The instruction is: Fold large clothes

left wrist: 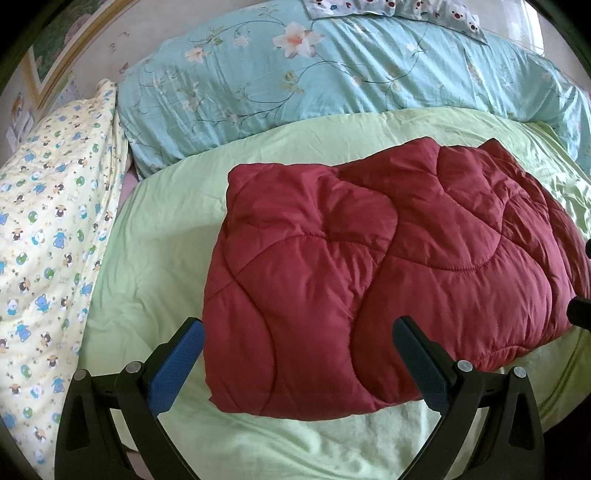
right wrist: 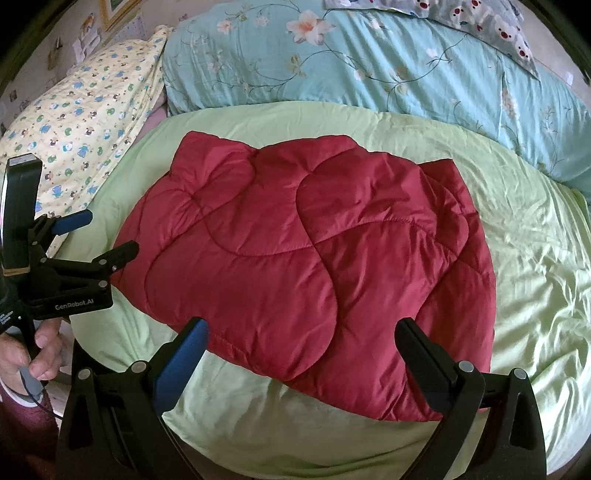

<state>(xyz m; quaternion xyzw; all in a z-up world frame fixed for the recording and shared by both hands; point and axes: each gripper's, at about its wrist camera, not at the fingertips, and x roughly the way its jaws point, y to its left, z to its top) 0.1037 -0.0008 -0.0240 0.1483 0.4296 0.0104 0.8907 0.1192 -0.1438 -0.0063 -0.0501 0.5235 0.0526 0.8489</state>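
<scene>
The left gripper (left wrist: 297,332) hangs nearest the lens, its fingers spread wide and holding nothing, with the near edge of the red jacket (left wrist: 369,266) showing between them. One blue pad (left wrist: 177,365) stands just off the jacket's left edge. The right gripper (right wrist: 301,332) is likewise spread wide and empty, its tips over the jacket's (right wrist: 303,266) near hem. In the right wrist view the left gripper (right wrist: 107,236) shows from the side at the jacket's left edge, fingers apart, gripped by a hand (right wrist: 37,350). The quilted jacket lies folded into a thick, rough rectangle, flat in the middle of the green sheet (left wrist: 155,258). Behind it lies a turquoise floral duvet (left wrist: 332,74), and to the left a yellow printed pillow (left wrist: 51,221). A grey bear-print cloth (right wrist: 480,22) rests on the duvet's far side.
</scene>
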